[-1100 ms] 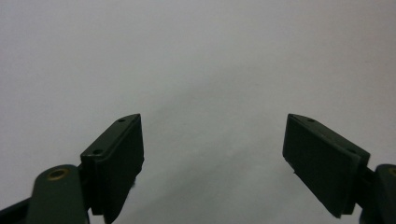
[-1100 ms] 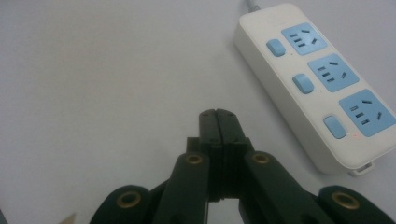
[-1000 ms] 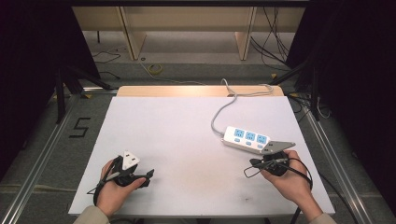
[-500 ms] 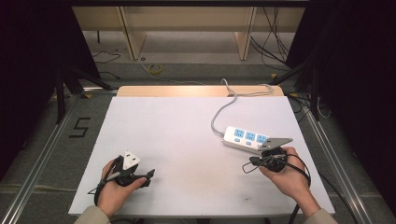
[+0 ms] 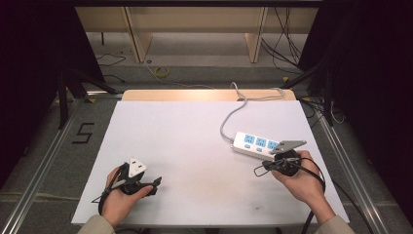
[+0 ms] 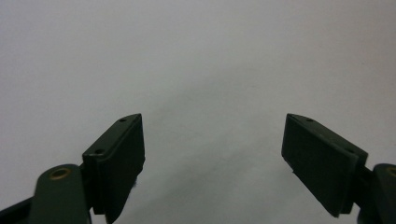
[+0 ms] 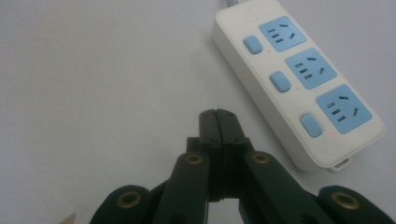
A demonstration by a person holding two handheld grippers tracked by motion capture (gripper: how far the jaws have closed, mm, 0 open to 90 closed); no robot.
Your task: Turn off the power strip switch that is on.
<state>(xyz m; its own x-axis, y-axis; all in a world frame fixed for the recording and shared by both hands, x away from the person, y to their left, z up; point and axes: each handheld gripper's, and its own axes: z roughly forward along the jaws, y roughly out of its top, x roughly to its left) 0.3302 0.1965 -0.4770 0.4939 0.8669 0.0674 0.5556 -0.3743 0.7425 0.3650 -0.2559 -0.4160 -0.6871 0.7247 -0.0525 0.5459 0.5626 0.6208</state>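
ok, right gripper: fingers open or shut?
Shut. In the right gripper view the right gripper has its fingers pressed together with nothing between, beside the power strip.

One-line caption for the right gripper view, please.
Right gripper, jaws shut and empty, beside a white power strip with three blue sockets on the table.

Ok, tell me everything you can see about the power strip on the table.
The power strip is a white, plastic-looking bar with three light blue sockets in a row, each with a small blue switch beside it. It lies flat on the white table, on the right side, set at a slant. Its pale cord curves off toward the far edge. The right hand-held gripper, jaws shut, sits just beside it; nothing is plugged in.
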